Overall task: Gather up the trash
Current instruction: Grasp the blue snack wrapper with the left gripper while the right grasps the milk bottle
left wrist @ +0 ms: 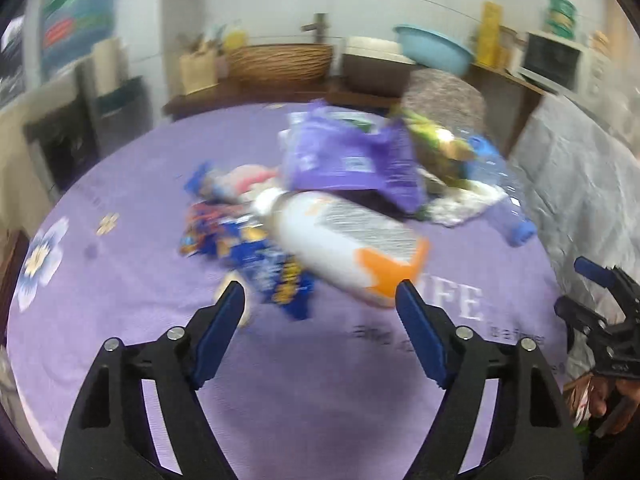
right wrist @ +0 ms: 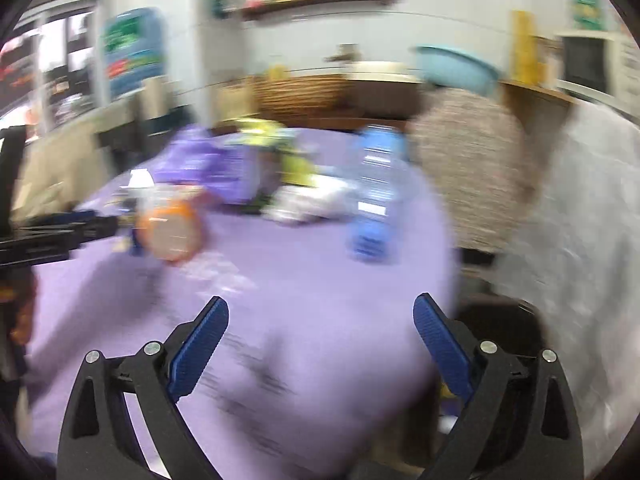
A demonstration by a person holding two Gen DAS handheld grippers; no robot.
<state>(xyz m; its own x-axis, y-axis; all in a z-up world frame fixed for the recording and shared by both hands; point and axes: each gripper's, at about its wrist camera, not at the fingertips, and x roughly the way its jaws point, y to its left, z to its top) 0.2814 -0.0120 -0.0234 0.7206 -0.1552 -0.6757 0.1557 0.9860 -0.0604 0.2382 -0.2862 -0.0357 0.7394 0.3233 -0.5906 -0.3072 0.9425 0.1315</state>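
Meanwhile, heaped mid-way across the purple cloth [left wrist: 120,280]: a white-and-orange bottle [left wrist: 340,248] on its side, touching blue snack wrappers [left wrist: 248,252], behind them a purple bag [left wrist: 348,156] and a clear bottle with a blue cap [left wrist: 508,208]. On the counter behind, a wicker basket [left wrist: 280,62] and a tilted blue basin [left wrist: 434,46], contents unseen. Left gripper [left wrist: 320,300] and right gripper [right wrist: 320,316] both spread wide, holding nothing. Wrappers seen only from the left; right view heavily blurred.

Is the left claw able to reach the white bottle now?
Probably yes. The left claw is open and empty, and the white bottle lies just ahead on top of the pile, with nothing between them.
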